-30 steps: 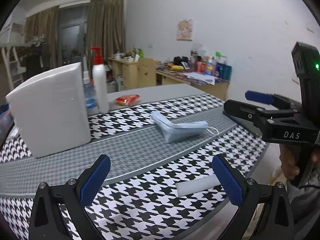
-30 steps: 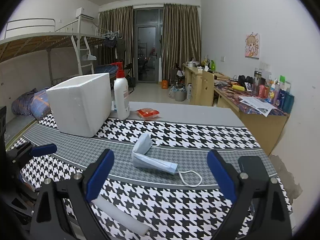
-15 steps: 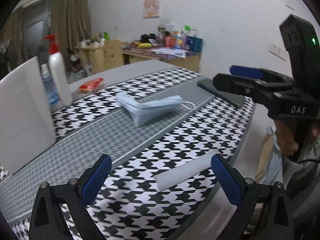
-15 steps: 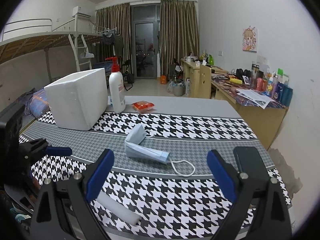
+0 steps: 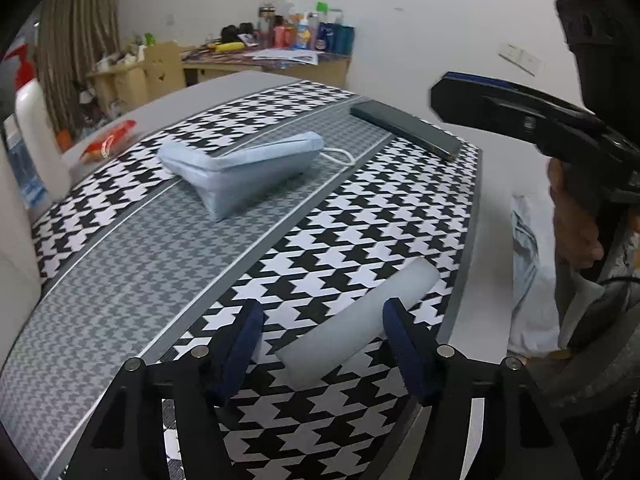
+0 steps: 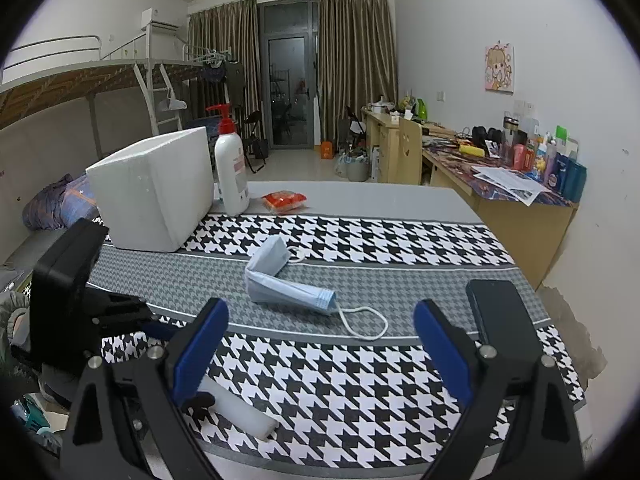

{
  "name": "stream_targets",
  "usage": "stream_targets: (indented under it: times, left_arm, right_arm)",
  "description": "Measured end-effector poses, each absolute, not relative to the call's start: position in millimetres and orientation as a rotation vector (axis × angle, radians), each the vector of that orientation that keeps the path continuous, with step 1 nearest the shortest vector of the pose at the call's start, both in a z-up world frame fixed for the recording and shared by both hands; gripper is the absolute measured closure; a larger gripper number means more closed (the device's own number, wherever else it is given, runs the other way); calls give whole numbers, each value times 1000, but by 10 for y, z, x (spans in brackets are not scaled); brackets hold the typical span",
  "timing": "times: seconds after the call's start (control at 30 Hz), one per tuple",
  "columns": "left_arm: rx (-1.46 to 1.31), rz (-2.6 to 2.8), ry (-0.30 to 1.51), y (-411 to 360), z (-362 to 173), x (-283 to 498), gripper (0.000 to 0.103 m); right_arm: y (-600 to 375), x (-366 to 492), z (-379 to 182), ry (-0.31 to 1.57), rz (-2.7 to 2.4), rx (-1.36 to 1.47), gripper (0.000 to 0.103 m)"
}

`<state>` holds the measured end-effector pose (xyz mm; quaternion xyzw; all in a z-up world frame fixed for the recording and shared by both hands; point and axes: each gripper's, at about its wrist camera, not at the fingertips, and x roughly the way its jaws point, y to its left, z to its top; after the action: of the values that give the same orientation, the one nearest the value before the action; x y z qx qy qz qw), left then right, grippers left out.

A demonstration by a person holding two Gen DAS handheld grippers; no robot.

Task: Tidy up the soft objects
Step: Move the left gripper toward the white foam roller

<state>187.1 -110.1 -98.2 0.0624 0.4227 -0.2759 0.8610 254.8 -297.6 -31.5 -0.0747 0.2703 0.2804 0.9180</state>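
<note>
A white foam cylinder (image 5: pixel 360 320) lies on the houndstooth cloth near the table's front edge; it also shows in the right wrist view (image 6: pixel 244 412). My left gripper (image 5: pixel 322 332) is low over it, its jaws partly closed and straddling the cylinder's near end without clearly touching it. A folded light-blue face mask (image 5: pixel 244 168) lies mid-table, also in the right wrist view (image 6: pixel 280 284). My right gripper (image 6: pixel 320 344) is open and empty, held above the table in front of the mask. A white foam box (image 6: pixel 156 192) stands at the back left.
A black phone (image 6: pixel 500 312) lies at the table's right edge. A pump bottle (image 6: pixel 232 172) and a red packet (image 6: pixel 284 200) sit behind the mask. The table's front edge (image 5: pixel 460 320) is just beyond the cylinder. A cluttered desk stands by the right wall.
My left gripper has dropped and moved toward the foam cylinder, and its jaws have narrowed around the cylinder's end. My right gripper has barely moved and stays open.
</note>
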Motion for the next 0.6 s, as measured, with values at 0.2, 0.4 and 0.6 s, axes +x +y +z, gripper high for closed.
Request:
stream_targets:
  times: [0.2,0.4,0.6]
  left_arm:
    - [181,-633,889,-1130,-995,1836,49]
    - [277,-665,872,-1169,-1004,1720,60]
    - [273,-650,863,-1127,-985,1753,67]
  right_arm:
    - [-2974,2612,-342,579,570,-156,7]
    - [-2929,2642,-357,590,578,-168,7]
    - [-2879,2652,-377,594,589,-179,7]
